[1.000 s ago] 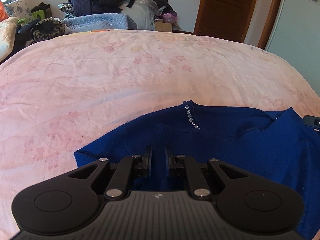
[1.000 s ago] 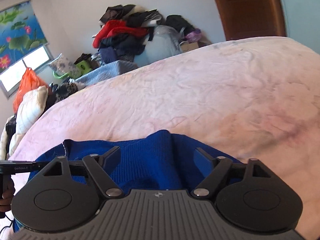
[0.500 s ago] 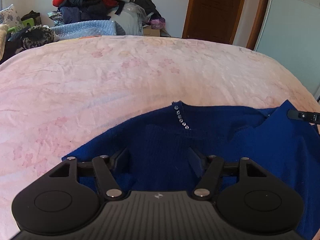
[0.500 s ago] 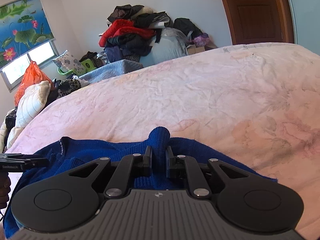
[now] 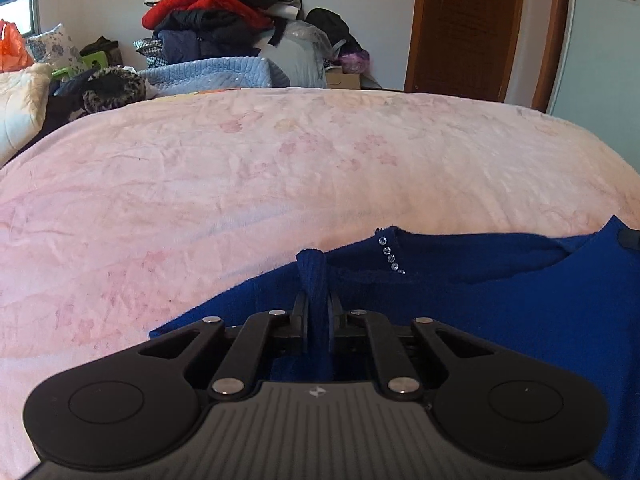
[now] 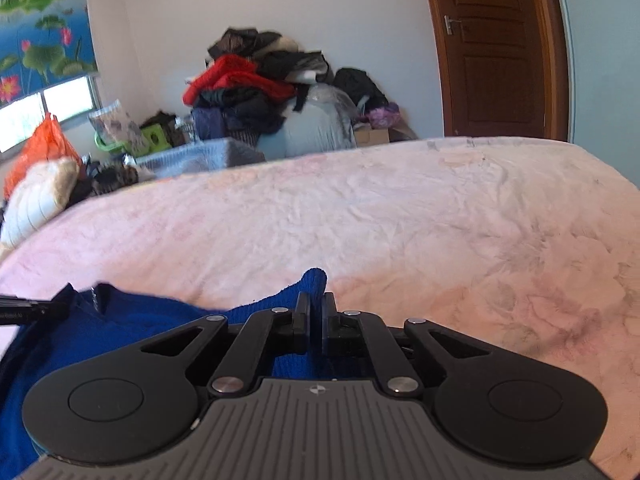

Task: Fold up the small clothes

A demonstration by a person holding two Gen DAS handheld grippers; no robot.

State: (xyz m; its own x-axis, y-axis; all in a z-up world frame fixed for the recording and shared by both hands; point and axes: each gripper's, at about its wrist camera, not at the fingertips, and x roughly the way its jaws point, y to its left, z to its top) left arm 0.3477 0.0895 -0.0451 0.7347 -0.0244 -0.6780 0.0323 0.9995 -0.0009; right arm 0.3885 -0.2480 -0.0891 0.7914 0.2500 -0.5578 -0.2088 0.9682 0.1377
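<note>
A blue knit sweater (image 5: 500, 312) with a row of rhinestones (image 5: 390, 254) at its collar lies on the pink bedcover (image 5: 240, 180). My left gripper (image 5: 317, 300) is closing on a raised ridge of the sweater's left part, and the pads pinch the cloth. In the right wrist view the sweater (image 6: 132, 332) spreads to the left, and my right gripper (image 6: 316, 304) is closing tight on a fold at its right edge. A tip of blue cloth pokes up past the fingers. Each gripper shows at the edge of the other's view: the right gripper (image 5: 630, 238), the left gripper (image 6: 32, 308).
The pink bedcover (image 6: 400, 208) stretches far ahead of both grippers. Behind the bed stand a pile of clothes (image 5: 216, 24) and a light blue quilt (image 5: 208, 74). Pillows (image 6: 36, 196) lie at the left, and a brown door (image 5: 468, 28) is at the back right.
The left gripper opened and closed again, now pinching a ridge of the sweater. The right gripper went from wide open to closed on a fold. Both cameras tilted up slightly.
</note>
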